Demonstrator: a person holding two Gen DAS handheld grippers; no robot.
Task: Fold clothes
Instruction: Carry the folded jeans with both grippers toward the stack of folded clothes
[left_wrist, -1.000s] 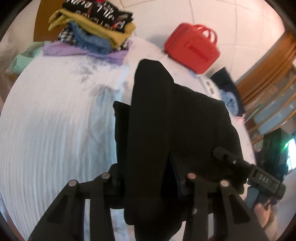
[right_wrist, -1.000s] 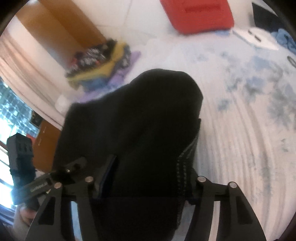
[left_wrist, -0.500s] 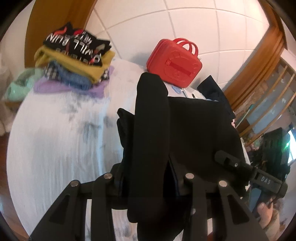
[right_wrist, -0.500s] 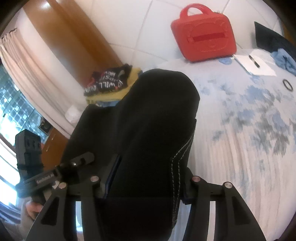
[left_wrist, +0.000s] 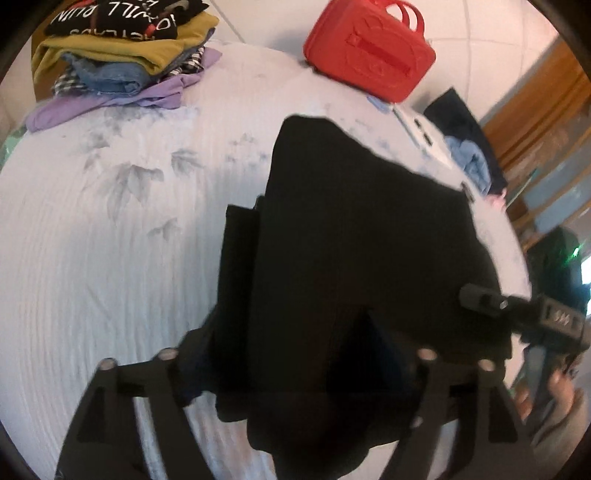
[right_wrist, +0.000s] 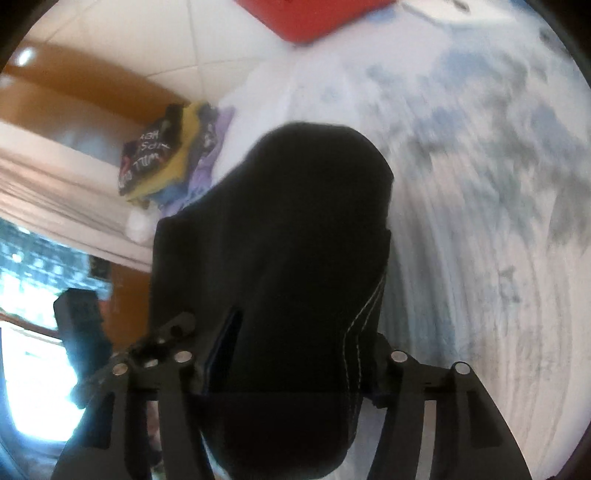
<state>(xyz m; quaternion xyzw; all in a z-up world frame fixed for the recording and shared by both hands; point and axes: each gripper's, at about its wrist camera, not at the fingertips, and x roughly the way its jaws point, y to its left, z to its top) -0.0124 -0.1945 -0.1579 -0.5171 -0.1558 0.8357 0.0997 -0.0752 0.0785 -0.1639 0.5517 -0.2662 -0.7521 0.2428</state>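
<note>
Both views have tipped from the wall down toward the bed (left_wrist: 92, 258), so the black garment (left_wrist: 351, 240) is being lowered, short of the red case (left_wrist: 369, 55). The left gripper (left_wrist: 295, 369) and right gripper (right_wrist: 288, 369) each stay clenched on its bunched edge; laying it flat seems next.

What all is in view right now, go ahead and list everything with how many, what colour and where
black garment: 1, black, held up over the bed between both grippers
bed: 1, white with grey-blue leaf print, below
clothes pile: 1, mixed colours, far left corner of bed
red case: 1, red, far edge by the tiled wall
dark and blue clothes: 1 heap, far right
left gripper: 1, black, shut on garment
right gripper: 1, black, shut on garment
</note>
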